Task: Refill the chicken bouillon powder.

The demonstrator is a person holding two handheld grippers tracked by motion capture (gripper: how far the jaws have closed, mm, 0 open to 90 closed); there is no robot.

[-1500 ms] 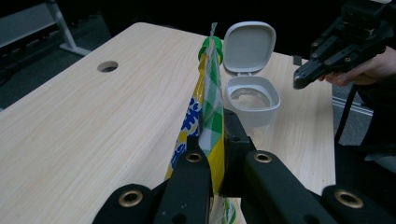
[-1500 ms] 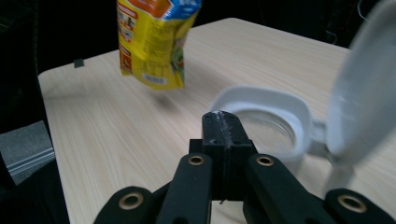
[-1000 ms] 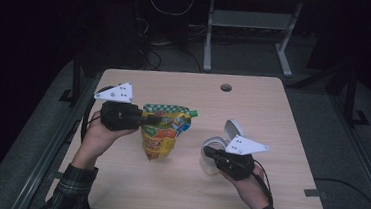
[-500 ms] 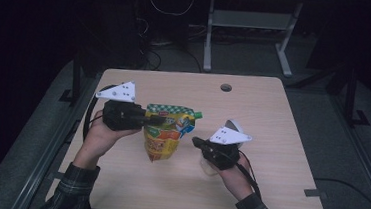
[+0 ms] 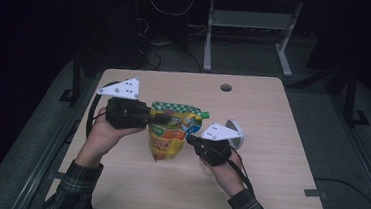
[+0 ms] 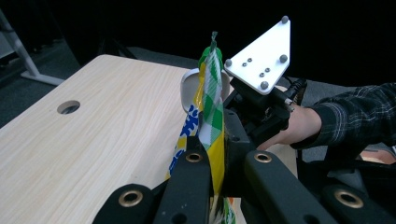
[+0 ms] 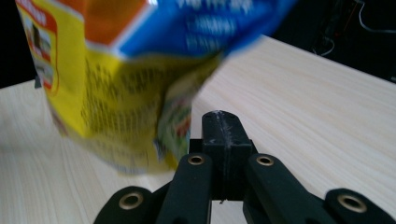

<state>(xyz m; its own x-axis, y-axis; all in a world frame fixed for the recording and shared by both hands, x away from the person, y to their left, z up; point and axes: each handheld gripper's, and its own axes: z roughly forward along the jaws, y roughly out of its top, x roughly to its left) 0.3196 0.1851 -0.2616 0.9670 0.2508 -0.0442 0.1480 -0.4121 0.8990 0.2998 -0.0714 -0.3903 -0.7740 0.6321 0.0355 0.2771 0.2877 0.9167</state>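
My left tongs point(image 5: 160, 117) pinch the pouch point(image 5: 170, 136) top upright over the bench point(image 5: 281, 142); my closed, empty right tongs point(image 5: 191, 139) should approach its side gently.

Free room on the table point(image 5: 277, 192): far half bare save a cable hole point(image 5: 226, 87) near the far edge. Obstacles mid-table: upright pouch point(image 5: 168, 133), white cup point(image 5: 235, 131) just right of it.

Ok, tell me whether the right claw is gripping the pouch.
No: in the right gripper view the right claw is shut on nothing, with the pouch hanging beside it.
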